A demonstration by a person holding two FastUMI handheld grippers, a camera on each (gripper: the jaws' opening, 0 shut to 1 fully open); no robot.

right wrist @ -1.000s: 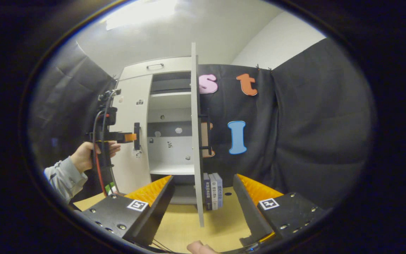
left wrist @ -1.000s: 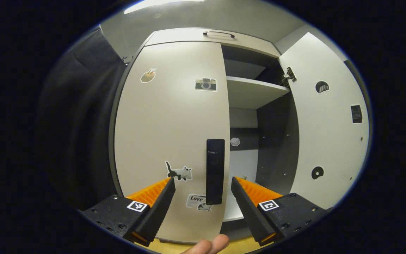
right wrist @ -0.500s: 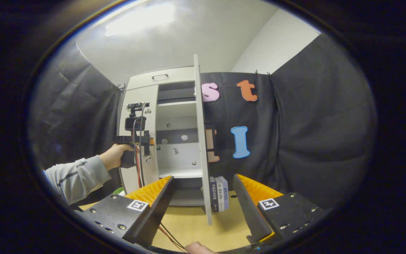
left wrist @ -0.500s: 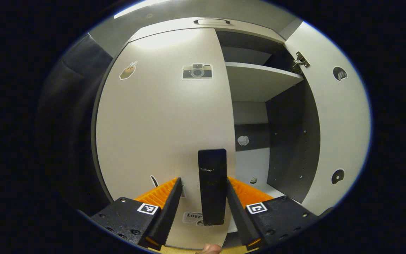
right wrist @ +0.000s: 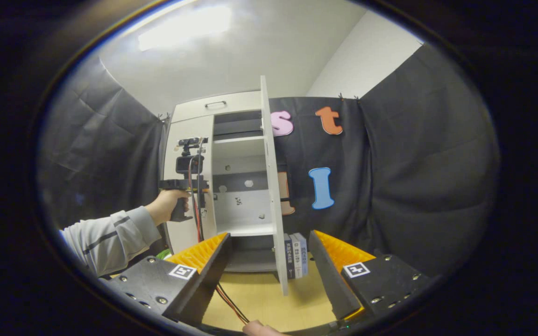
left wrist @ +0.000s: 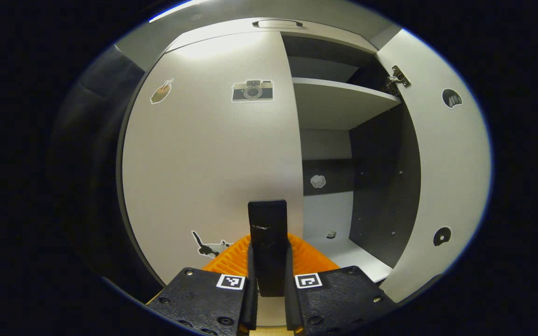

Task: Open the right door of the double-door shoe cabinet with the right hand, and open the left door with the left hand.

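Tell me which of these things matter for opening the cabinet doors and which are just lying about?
For the job:
- left door, shut
- its black handle, clamped by the left gripper
- right door, already open
- right gripper, held back

Just there:
- books
- camera sticker
- cat sticker

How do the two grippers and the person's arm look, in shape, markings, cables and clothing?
Each gripper body is black and blocky with screw heads and a square black-and-white marker on each side: left gripper, right gripper. A red cable runs down by the left gripper's handle. The person wears a light grey sleeve with a darker stripe.
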